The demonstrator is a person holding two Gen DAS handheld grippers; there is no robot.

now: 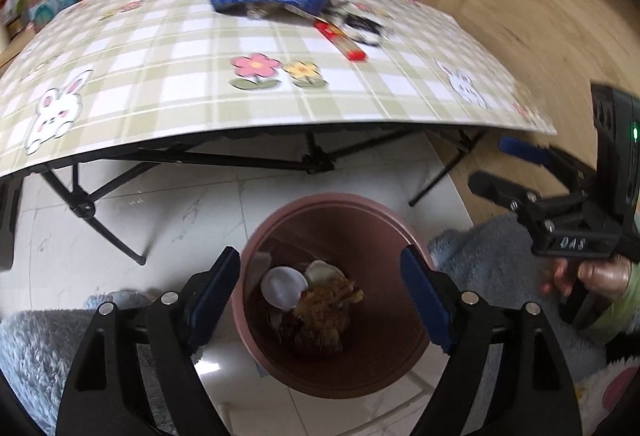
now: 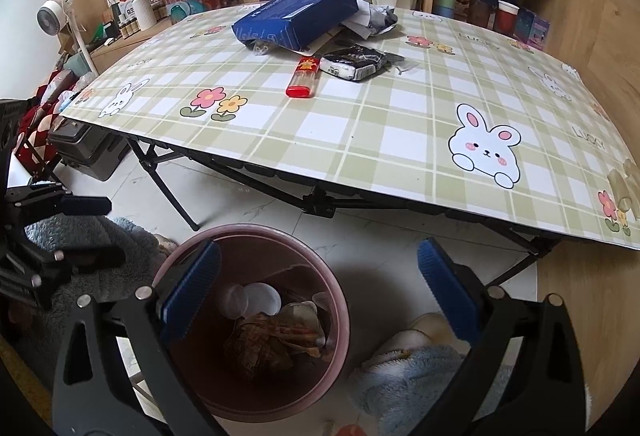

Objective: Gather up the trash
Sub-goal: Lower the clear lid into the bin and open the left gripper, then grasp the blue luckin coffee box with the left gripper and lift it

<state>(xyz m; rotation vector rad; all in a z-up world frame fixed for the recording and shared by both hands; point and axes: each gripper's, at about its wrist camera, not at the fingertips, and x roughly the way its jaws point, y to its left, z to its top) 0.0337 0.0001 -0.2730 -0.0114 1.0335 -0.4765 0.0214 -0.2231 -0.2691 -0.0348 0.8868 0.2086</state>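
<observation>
Both claws apart, empty: left gripper over pink plastic bin; right gripper beside. Next: crumpled black-white wrapper near table's far edge; approach low, pinch bulk.

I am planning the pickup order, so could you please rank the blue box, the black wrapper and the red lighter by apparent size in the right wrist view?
1. Blue box, clearly largest.
2. Black wrapper.
3. Red lighter, smallest, although the wrapper is crumpled, so the gap is uncertain.
</observation>
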